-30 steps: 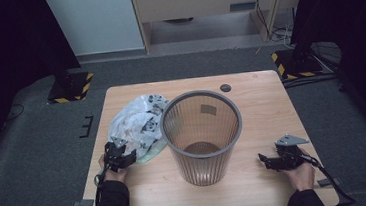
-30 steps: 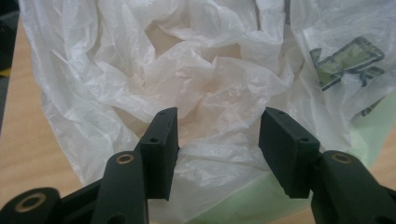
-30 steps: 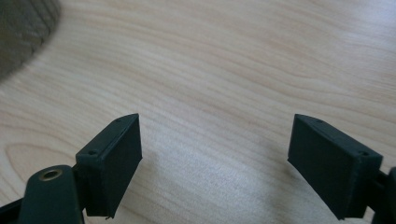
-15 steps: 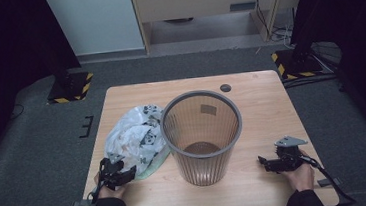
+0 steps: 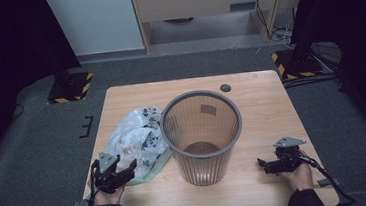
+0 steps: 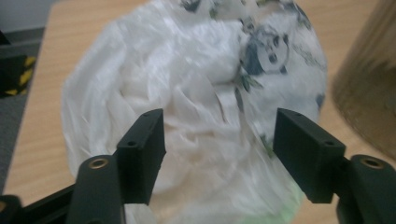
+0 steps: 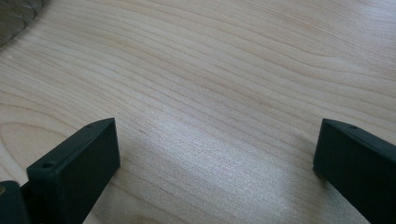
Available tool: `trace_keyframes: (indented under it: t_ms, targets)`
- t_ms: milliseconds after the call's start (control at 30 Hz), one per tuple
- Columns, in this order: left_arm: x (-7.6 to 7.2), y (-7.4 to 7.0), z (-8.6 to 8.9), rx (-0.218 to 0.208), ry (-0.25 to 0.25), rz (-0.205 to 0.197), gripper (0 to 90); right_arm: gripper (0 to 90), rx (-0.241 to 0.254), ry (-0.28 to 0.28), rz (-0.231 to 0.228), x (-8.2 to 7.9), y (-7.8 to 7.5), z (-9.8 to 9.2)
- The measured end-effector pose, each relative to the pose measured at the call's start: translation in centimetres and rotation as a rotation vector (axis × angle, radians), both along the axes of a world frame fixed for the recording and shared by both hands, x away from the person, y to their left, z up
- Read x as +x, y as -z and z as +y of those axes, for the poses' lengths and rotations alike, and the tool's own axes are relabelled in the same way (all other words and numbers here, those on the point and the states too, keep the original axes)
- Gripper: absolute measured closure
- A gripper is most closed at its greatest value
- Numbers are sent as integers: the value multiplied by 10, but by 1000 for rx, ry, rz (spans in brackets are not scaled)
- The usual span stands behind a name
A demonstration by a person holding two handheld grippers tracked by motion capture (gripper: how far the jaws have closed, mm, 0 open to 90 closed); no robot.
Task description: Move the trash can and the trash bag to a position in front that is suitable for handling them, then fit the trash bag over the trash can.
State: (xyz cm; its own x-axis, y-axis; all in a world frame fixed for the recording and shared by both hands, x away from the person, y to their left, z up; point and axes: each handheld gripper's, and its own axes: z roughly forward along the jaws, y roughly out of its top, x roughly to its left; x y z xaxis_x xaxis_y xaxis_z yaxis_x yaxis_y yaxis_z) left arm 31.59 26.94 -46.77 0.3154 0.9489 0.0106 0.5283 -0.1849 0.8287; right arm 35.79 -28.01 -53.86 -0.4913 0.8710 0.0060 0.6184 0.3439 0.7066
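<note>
**Clerk:** High view, item one: left gripper (image 5: 126,168), now drawn back toward the table's near edge, away from the wastebasket (image 5: 202,136). Its jaws have just been opening and stand wide; a second ago they sat against the plastic bag (image 5: 139,139).

**Checker:** Bag let go, then?

**Clerk:** Left gripper view: the pads frame the bag (image 6: 196,93) without pressing on it. Judged released, or a re-grip being set up. It lies crumpled on the table, touching the wastebasket's left side.

**Checker:** Item two?

**Clerk:** Right gripper (image 5: 262,164), right of the wastebasket, near the front edge. Jaws have just been opening, now spread wide over bare wooden table (image 7: 224,84), nothing between them.

**Checker:** Sundries, obstructions?

**Clerk:** Small dark round disc (image 5: 225,87) behind the wastebasket. Wastebasket upright, unlined. Its tall wall stands between the bag and the right gripper.
</note>
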Motion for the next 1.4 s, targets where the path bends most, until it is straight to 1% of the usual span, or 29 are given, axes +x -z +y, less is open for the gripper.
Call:
trace_keyframes:
  t_ms: [33,67,133,167,233,367,400,433,467,500,533,567,600,633,667,700,800,933,967,1000,1033,1100,1133,1167,1200,1267,1300,1333,1400]
  targets:
    - [4,1,1,9,-5,4,312,6,0,1,1,0,0,0]
    - [14,6,2,27,-3,19,298,5,0,0,0,0,0,0]
    - [21,11,3,44,-1,45,292,6,0,0,1,0,0,0]
    - [23,13,3,51,-3,57,288,5,0,1,1,0,0,0]
    - [26,17,3,55,1,69,283,5,1,0,0,0,0,0]
    - [32,22,2,53,3,79,266,5,1,0,0,0,0,0]
    - [35,24,1,59,8,91,266,5,1,0,0,0,0,0]
    - [43,31,-1,73,19,126,260,5,1,-1,-1,0,0,0]
    - [43,31,-1,73,19,126,260,5,0,-1,0,0,0,0]
    - [50,37,-3,85,23,158,260,5,1,-1,-1,0,0,0]
    - [50,37,-3,85,23,158,260,5,1,-1,-1,0,0,0]
    - [55,41,-3,84,16,185,261,5,0,-1,0,0,0,0]
    - [57,43,-2,79,8,197,264,5,0,-1,0,0,0,0]
    - [57,43,-2,79,8,197,267,5,1,-1,-1,0,0,0]
    - [59,46,-2,74,3,214,276,5,0,-1,0,0,0,0]
    - [62,50,-2,71,5,247,293,5,0,-1,0,0,0,0]
    - [63,51,-3,77,8,248,375,5,1,-1,-1,0,0,0]
    - [64,52,-5,85,7,254,532,5,0,-3,-2,1,0,0]
    - [64,52,-5,90,5,253,532,5,0,-3,-2,1,0,0]
    - [64,51,-6,95,5,256,585,5,0,-3,-1,0,0,0]
    - [64,50,-7,106,-5,264,701,5,1,-1,0,0,0,0]
    - [64,49,-8,110,-7,266,787,5,0,-2,1,0,0,0]
    - [64,49,-9,112,-9,268,815,5,1,-1,0,0,0,0]
    - [63,48,-9,112,-11,270,815,5,1,-1,0,0,0,0]
    - [63,47,-9,114,-11,267,844,5,0,-3,-1,1,0,0]
    - [60,42,-8,95,-16,240,868,5,1,-1,0,0,0,0]
    - [60,42,-8,95,-16,240,871,5,1,-1,0,0,0,0]
    - [58,37,-6,70,-18,213,873,5,0,-3,-1,1,0,0]
    - [56,32,-5,48,-20,187,875,5,0,-3,0,0,0,0]
